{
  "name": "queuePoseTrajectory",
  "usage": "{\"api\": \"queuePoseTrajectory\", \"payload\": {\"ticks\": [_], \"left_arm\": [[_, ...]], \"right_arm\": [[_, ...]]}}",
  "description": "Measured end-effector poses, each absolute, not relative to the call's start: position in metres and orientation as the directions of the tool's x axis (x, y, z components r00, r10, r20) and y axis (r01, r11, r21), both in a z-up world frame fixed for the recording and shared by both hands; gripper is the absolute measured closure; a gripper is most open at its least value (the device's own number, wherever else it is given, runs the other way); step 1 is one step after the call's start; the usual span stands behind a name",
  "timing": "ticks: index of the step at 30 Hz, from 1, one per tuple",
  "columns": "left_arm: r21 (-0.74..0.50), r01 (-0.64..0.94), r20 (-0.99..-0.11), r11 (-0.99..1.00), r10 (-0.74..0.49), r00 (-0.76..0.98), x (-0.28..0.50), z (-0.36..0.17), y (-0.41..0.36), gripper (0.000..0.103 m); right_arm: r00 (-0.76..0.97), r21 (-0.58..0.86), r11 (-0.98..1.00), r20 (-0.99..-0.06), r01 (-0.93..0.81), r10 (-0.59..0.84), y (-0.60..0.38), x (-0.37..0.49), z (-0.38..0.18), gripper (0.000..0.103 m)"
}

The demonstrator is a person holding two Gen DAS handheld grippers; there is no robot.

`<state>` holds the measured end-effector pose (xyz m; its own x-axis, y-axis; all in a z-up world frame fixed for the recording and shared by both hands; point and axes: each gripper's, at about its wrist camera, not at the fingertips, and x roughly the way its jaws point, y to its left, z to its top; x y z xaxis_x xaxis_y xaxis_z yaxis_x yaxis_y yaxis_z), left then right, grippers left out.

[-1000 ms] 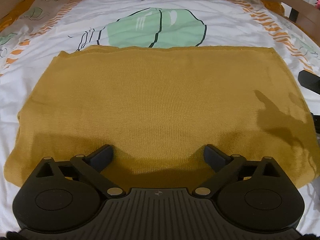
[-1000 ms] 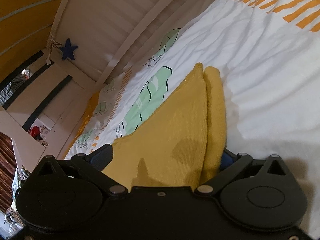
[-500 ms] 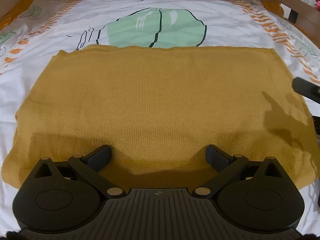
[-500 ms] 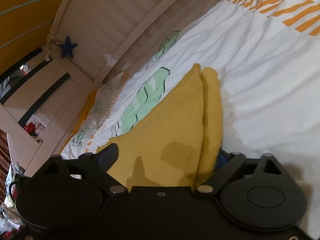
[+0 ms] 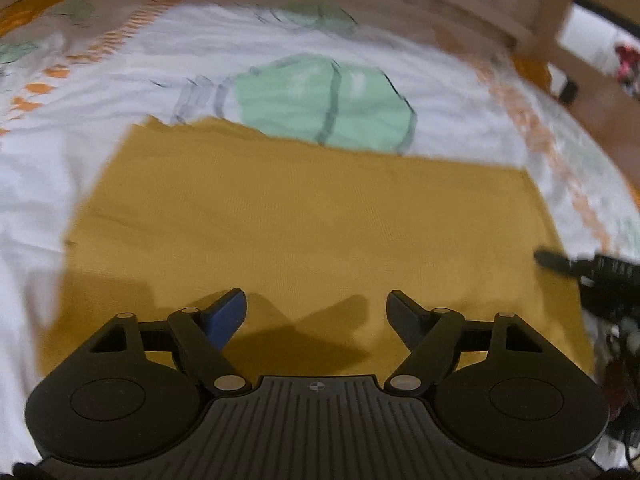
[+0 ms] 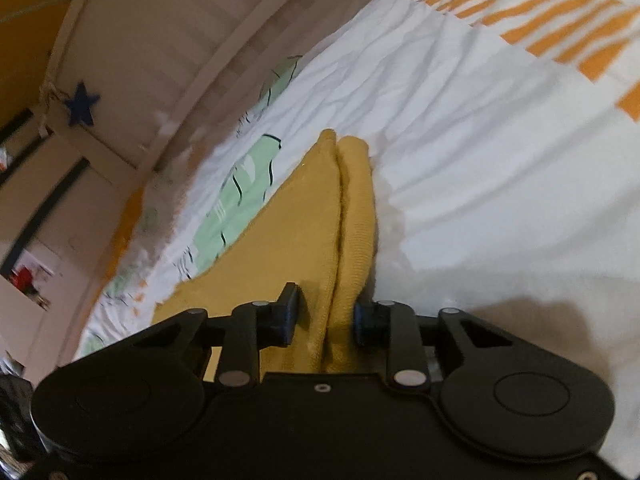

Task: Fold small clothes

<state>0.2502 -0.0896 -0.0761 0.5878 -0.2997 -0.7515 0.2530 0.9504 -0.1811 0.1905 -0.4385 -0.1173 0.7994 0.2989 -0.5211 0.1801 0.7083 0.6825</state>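
Left gripper [image 5: 316, 306]: jaws spread wide, nothing between them; it hangs low over the near part of the mustard knit garment [image 5: 312, 232]. One finger shows a blue pad [image 5: 226, 318]. Its shadow falls on the cloth just ahead of it.
Right gripper [image 6: 326, 318]: jaws drawn in close on the doubled right edge of the garment [image 6: 296, 240], with both layers of the edge bunched between the pads. From the left wrist view only a dark tip of it [image 5: 560, 260] shows, at the garment's right border.
Garment: folded to a broad rectangle, lying flat on the bed. Its far edge crosses the green leaf print [image 5: 324, 108] on the bedsheet [image 5: 72, 184]. In the right wrist view the edge shows as two rounded folds side by side, running away from the gripper to a point.
Bedsheet: white and wrinkled, with green leaf shapes outlined in black and orange striped bands [image 6: 560, 32] toward the sides.
Bed frame: pale wooden rail [image 5: 460, 4] round the far side.
Star: a small dark blue star [image 6: 82, 104] hangs on the frame, up and left in the right wrist view.
Sharpness: the left wrist view is blurred, so fine detail of the cloth's far corners cannot be told.
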Motion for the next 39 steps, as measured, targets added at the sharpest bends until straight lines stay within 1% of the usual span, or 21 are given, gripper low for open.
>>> {"api": "queuePoseTrajectory", "payload": {"ticks": [1, 5, 7, 14, 18, 21, 25, 28, 35, 39], "left_arm": [[-0.181, 0.244, -0.741, 0.953, -0.295, 0.604, 0.251, -0.071, -0.081, 0.026], [-0.154, 0.229, -0.692, 0.961, -0.270, 0.669, 0.259, -0.052, -0.046, 0.026], [-0.147, 0.226, -0.690, 0.963, -0.263, 0.674, 0.268, -0.045, -0.035, 0.026], [-0.173, 0.198, -0.675, 0.965, -0.262, 0.690, 0.290, -0.041, 0.005, 0.026], [-0.210, 0.200, -0.681, 0.957, -0.290, 0.672, 0.300, -0.047, 0.025, 0.026], [-0.228, 0.202, -0.685, 0.953, -0.304, 0.662, 0.307, -0.052, 0.035, 0.026], [-0.272, 0.179, -0.689, 0.945, -0.322, 0.650, 0.313, -0.051, 0.049, 0.026], [-0.296, 0.177, -0.678, 0.939, -0.337, 0.654, 0.314, -0.047, 0.058, 0.026], [-0.329, 0.113, -0.683, 0.938, -0.319, 0.658, 0.323, -0.047, 0.083, 0.026], [-0.359, 0.079, -0.687, 0.930, -0.320, 0.652, 0.327, -0.049, 0.093, 0.026]], "right_arm": [[0.796, 0.683, 0.708, -0.524, 0.180, 0.303, -0.437, 0.192, -0.115, 0.079], [0.779, 0.662, 0.715, -0.563, 0.225, 0.276, -0.430, 0.196, -0.105, 0.081], [0.780, 0.664, 0.709, -0.566, 0.238, 0.268, -0.426, 0.199, -0.099, 0.082], [0.793, 0.651, 0.732, -0.546, 0.199, 0.269, -0.397, 0.212, -0.063, 0.083], [0.801, 0.647, 0.750, -0.518, 0.138, 0.300, -0.365, 0.226, -0.039, 0.083], [0.806, 0.672, 0.734, -0.486, 0.098, 0.337, -0.336, 0.238, -0.031, 0.083], [0.804, 0.721, 0.691, -0.442, 0.054, 0.398, -0.302, 0.255, -0.032, 0.083], [0.789, 0.735, 0.678, -0.436, 0.034, 0.433, -0.272, 0.269, -0.038, 0.083], [0.743, 0.738, 0.675, -0.453, 0.002, 0.493, -0.215, 0.291, -0.055, 0.084], [0.720, 0.670, 0.743, -0.507, -0.017, 0.473, -0.188, 0.296, -0.058, 0.084]]}}
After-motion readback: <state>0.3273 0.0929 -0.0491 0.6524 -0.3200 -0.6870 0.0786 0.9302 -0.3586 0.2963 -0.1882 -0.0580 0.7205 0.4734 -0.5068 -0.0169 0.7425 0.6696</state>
